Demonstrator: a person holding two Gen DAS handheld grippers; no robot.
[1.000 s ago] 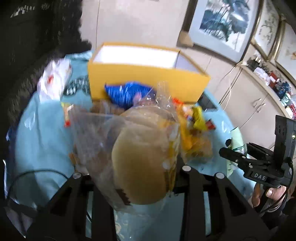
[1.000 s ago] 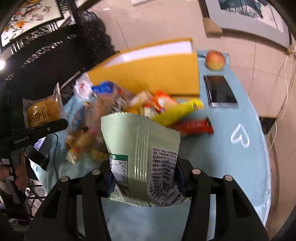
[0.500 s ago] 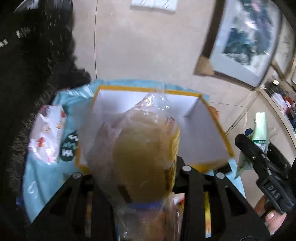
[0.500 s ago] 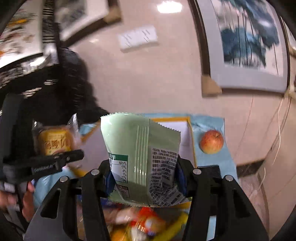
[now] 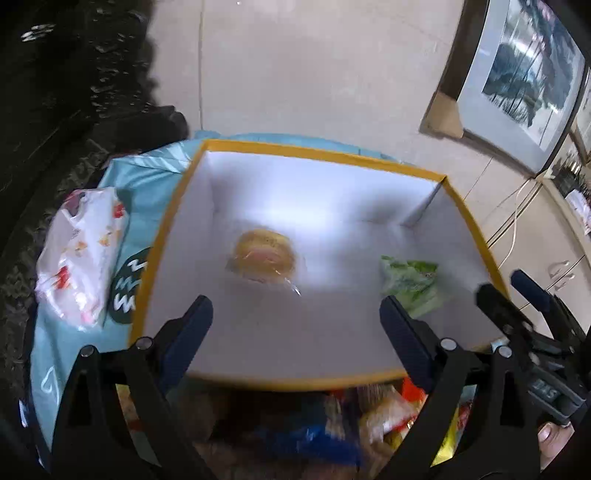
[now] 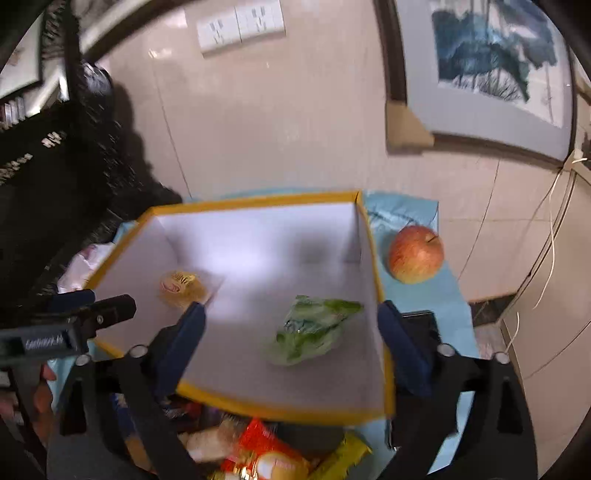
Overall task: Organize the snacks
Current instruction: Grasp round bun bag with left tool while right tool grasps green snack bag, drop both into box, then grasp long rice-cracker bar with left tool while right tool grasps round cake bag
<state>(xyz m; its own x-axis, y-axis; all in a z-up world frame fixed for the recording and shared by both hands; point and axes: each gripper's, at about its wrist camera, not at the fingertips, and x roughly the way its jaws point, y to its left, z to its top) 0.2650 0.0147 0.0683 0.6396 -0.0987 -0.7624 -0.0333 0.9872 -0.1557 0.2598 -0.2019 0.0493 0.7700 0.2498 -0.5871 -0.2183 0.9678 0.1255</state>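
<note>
Left gripper (image 5: 295, 314) jaws just sprung apart, nothing between; right gripper (image 6: 291, 321) likewise, spread wide, empty. Wrapped bun (image 5: 264, 256) lies mid-frame on white floor of yellow-rimmed box (image 5: 321, 153); green snack bag (image 6: 314, 328) lower right inside same box. Box sits on light blue cloth (image 6: 421, 295); apple (image 6: 415, 253) just right of box, snack pile (image 6: 266, 450) at bottom edge. Beige wall, framed picture (image 6: 491, 62) upper right, sockets (image 6: 240, 27) top centre

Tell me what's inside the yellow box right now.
Inside the yellow box lie two snacks: a wrapped round bun and a green snack packet, apart on the white floor. The box's near wall hides its near edge.
</note>
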